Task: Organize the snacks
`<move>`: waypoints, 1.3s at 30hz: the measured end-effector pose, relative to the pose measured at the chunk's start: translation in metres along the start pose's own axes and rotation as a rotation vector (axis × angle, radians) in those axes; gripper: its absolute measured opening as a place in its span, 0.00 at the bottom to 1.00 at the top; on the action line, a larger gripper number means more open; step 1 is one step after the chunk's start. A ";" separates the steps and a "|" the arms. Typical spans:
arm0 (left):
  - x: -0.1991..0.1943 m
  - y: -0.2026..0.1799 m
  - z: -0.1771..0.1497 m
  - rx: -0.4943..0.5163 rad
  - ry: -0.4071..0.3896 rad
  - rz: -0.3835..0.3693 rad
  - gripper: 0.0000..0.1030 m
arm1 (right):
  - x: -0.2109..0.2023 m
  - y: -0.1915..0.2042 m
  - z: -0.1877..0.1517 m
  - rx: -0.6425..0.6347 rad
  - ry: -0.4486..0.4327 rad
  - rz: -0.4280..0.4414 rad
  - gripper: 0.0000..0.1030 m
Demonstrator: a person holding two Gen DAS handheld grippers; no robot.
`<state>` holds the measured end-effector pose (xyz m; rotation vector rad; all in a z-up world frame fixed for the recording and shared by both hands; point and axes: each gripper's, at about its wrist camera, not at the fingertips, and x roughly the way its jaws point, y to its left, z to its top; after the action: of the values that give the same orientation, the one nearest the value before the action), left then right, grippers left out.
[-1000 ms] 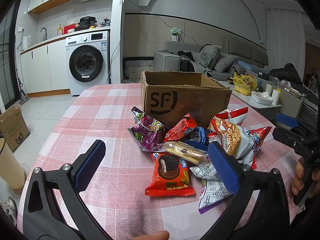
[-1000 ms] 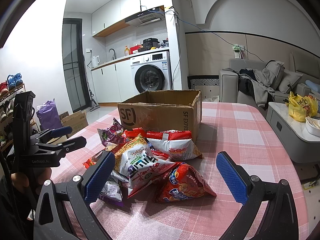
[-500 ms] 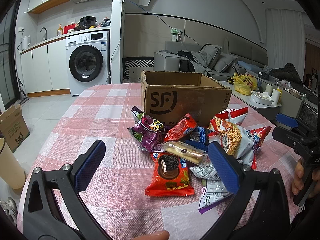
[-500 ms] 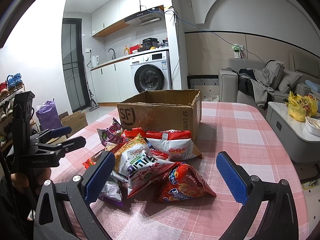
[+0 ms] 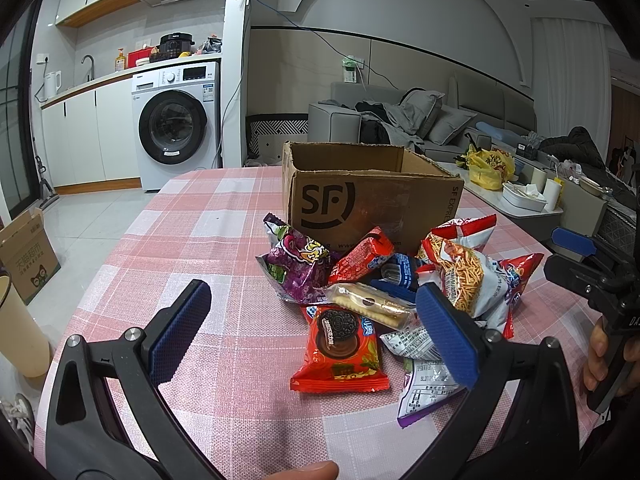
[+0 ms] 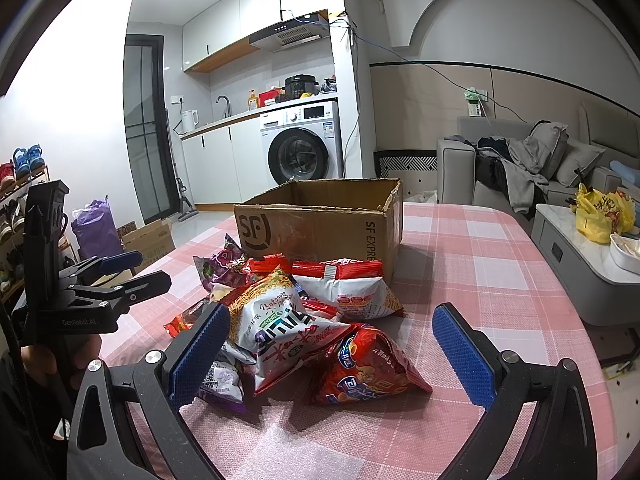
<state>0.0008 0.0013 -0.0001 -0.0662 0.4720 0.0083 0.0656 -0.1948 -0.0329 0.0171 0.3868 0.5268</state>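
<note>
A pile of snack packets lies on the pink checked tablecloth (image 5: 200, 240) in front of an open cardboard box (image 5: 372, 196) marked SF. In the left wrist view I see a red cookie packet (image 5: 340, 354), a purple bag (image 5: 298, 266), a clear biscuit pack (image 5: 372, 306) and a noodle-snack bag (image 5: 464, 276). My left gripper (image 5: 312, 326) hovers open just short of the pile, empty. In the right wrist view my right gripper (image 6: 330, 354) stands open over a red chip bag (image 6: 368, 368) and a white noodle-snack bag (image 6: 280, 320), holding nothing. The box (image 6: 324, 220) stands behind.
A washing machine (image 5: 178, 124) and kitchen counter stand beyond the table. A sofa (image 5: 420, 120) and a low side table with a yellow bag (image 5: 490, 166) are to the right. A cardboard box (image 5: 26, 256) sits on the floor at left.
</note>
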 end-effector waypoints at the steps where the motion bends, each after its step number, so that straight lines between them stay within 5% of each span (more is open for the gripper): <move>1: 0.000 0.000 0.000 0.000 0.000 0.000 0.99 | 0.000 0.001 0.000 0.001 0.000 0.000 1.00; 21: 0.017 0.004 -0.002 -0.023 0.046 -0.012 0.99 | 0.007 -0.019 -0.006 0.057 0.047 -0.046 1.00; 39: 0.052 0.008 -0.009 0.032 0.254 0.039 0.99 | 0.040 -0.039 -0.017 0.077 0.316 -0.107 1.00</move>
<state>0.0425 0.0085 -0.0326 -0.0262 0.7270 0.0306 0.1101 -0.2098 -0.0677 -0.0127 0.7125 0.4083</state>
